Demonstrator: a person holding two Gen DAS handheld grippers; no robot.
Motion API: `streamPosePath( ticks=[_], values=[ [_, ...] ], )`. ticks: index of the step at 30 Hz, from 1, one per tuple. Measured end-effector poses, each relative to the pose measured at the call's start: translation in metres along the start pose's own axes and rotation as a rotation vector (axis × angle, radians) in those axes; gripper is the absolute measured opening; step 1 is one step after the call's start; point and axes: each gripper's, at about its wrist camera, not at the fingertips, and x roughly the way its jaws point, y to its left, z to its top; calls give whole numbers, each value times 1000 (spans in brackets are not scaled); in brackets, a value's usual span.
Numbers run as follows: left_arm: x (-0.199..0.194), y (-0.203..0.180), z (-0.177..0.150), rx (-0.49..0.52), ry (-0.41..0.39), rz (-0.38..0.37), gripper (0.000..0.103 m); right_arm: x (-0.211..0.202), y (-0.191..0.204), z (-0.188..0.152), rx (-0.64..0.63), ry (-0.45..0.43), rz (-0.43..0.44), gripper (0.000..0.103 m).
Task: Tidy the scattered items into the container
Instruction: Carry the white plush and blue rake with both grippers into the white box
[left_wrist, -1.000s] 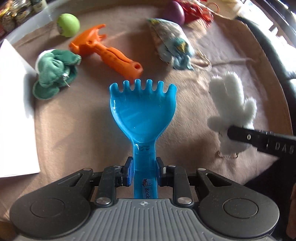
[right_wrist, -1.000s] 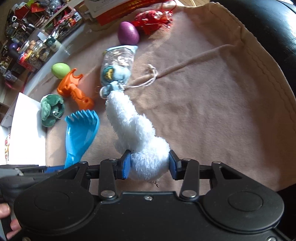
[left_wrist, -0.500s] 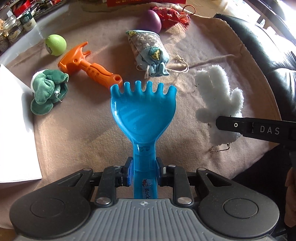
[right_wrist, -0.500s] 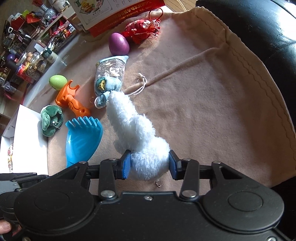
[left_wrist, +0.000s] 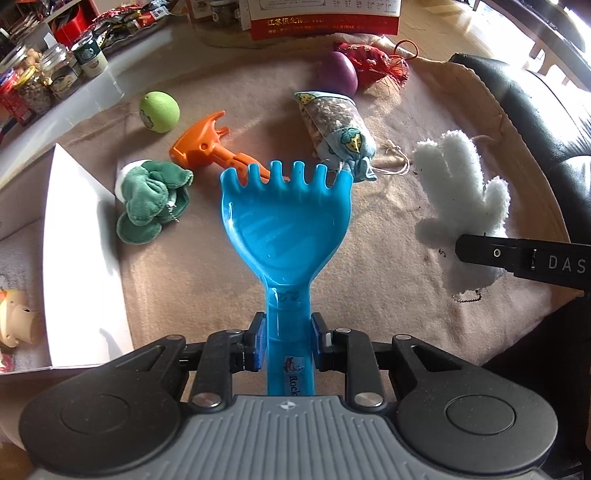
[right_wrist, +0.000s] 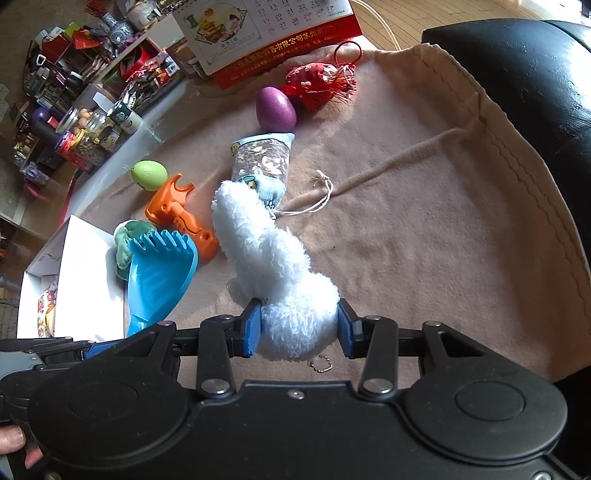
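Two grips on: our left gripper (left_wrist: 286, 345) pinches blue rake (left_wrist: 286, 229) handle, long axis pointing away; right gripper (right_wrist: 297, 328) squeezes white plush (right_wrist: 273, 266). White box (left_wrist: 79, 236) lies left of rake, left hand nearer.

orange toy hammer (left_wrist: 207, 147): handle end hidden behind blue rake (left_wrist: 286, 229)
white box (left_wrist: 79, 258): cut off (left edge)
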Motion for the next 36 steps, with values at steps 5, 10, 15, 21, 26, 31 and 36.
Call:
streamPosePath(
  ticks=[5, 10, 15, 21, 26, 31, 36],
  values=[
    [-8, 6, -2, 11, -4, 26, 25, -2, 4, 0, -6, 4, 3, 44],
    [-18, 13, -4, 23, -10, 52, 25, -6, 8, 0, -9, -4, 9, 44],
    [-33, 30, -3, 19, -16, 74, 25, -9, 19, 3, -21, -8, 20, 44],
    [-55, 56, 2, 14, -33, 129, 25, -14, 52, 10, -75, -21, 58, 44],
    [-77, 84, 5, -8, -54, 158, 25, -17, 91, 18, -140, -35, 103, 44],
    [-100, 120, 9, -41, -81, 205, 24, -19, 133, 24, -209, -49, 145, 44],
    [-116, 161, 11, -84, -91, 247, 24, -15, 178, 27, -273, -51, 191, 44]
  ],
)
